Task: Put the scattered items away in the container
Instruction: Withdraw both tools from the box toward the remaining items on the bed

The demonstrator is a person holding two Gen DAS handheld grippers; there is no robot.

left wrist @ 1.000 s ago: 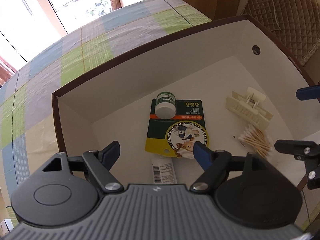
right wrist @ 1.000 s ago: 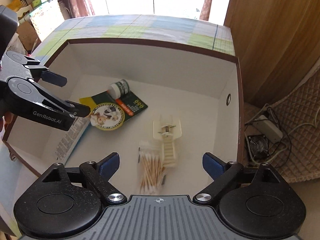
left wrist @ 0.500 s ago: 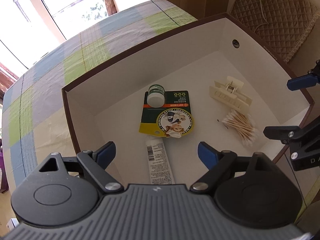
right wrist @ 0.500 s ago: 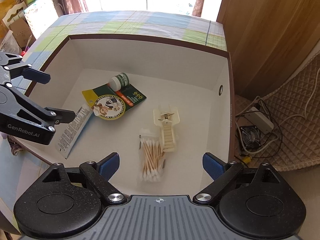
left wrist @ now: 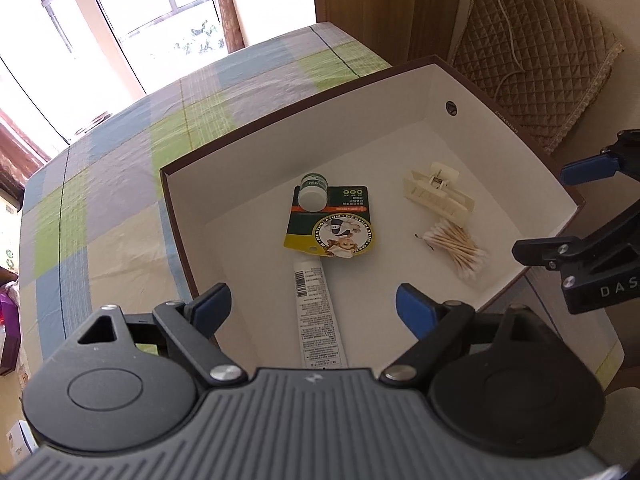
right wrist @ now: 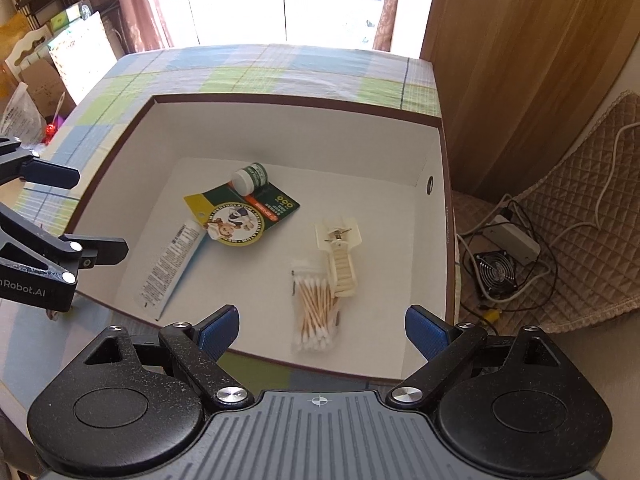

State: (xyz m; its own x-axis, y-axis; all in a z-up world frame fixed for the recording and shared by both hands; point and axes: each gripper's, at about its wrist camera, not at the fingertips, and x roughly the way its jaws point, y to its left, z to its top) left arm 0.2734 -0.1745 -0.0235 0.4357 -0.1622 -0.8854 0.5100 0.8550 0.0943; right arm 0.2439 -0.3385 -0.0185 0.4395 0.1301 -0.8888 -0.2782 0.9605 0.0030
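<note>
Looking forward along the left hand-held gripper (left wrist: 314, 306), the left wrist view shows its two blue-padded fingers (left wrist: 212, 306) spread wide and holding nothing, poised over the near edge of a brown-rimmed cardboard box (left wrist: 248, 128) with white inner walls. The box rests on a counter covered by a checked cloth (left wrist: 100, 200) of blue, green and cream. On the box floor a white tube (left wrist: 318, 316) with a barcode lies between the fingers, its far end touching a green blister card (left wrist: 334, 226). A small green jar with a white lid (left wrist: 313, 197) lies on the card's far end. To the right, a cream hair claw clip (left wrist: 438, 194) lies just beside a packet of cotton swabs (left wrist: 456, 248). The right hand-held gripper (left wrist: 568, 208) enters from the right edge above the box's rim, its fingers apart and empty.

The right wrist view looks into the same box (right wrist: 296, 102) from another side. The right hand-held gripper (right wrist: 322, 330) has its blue pads (right wrist: 426, 330) wide apart with nothing between them, above the near wall. The cotton swabs (right wrist: 316, 308) lie nearest, touching the claw clip (right wrist: 340, 252). Farther left are the blister card (right wrist: 244, 216), the jar (right wrist: 249, 178) and the tube (right wrist: 172, 268). The left hand-held gripper (right wrist: 84, 216) shows at the left edge, parted and empty, over the box's left rim. Beyond the counter's right side, a small fan and cables (right wrist: 496, 270) lie on the floor.
</note>
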